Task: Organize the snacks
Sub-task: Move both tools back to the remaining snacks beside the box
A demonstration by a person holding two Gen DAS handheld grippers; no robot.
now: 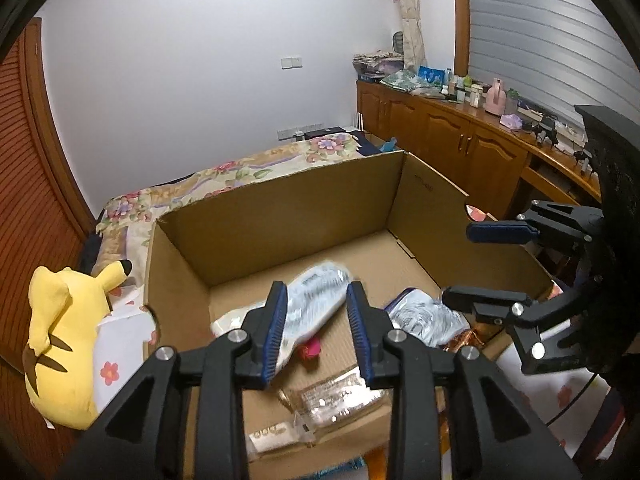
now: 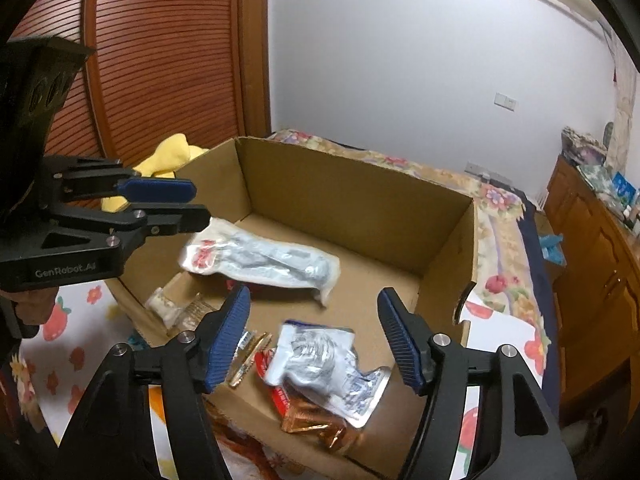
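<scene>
While both grippers hover with jaws parted and empty, box (image 2: 440,216) holds snacks for sorting: long pack (image 2: 260,260) at 11 o'clock, silver pouch (image 2: 320,364) at 6.

A bedroom in a home, as I see it from my two hands.

In front of me is a bed (image 1: 256,168) with a flowered cover, and on it a yellow plush toy (image 1: 64,336) and an open cardboard box (image 1: 304,200). Along the wall stands a long wooden cabinet (image 1: 448,132), its top full of bottles and folded cloth. There is a louvred wooden door (image 2: 168,52), a curtain (image 1: 410,12) and a wall switch (image 1: 291,62).
</scene>
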